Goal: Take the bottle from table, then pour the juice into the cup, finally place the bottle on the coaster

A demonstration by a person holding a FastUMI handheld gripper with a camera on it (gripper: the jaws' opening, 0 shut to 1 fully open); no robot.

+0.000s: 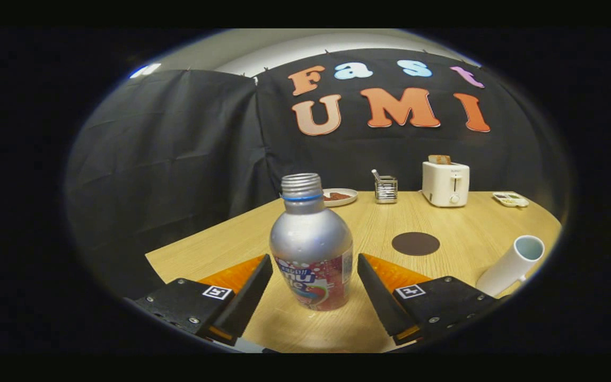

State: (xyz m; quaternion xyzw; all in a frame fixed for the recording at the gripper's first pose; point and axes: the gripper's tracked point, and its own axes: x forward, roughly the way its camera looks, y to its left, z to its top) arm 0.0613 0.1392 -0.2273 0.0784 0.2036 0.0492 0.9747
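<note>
now bottle uncapped between spread hand-held gripper fingers, untouched.

A light wooden table carries a capless silver bottle standing upright between the spread fingers of the gripper, neither finger touching it. Beyond the right finger lies a flat dark round coaster, and off to the right of that finger stands a white cup. Along the far edge, well beyond the fingers, sit a small plate, a clear holder, a white toaster and a small flat tray.
</note>
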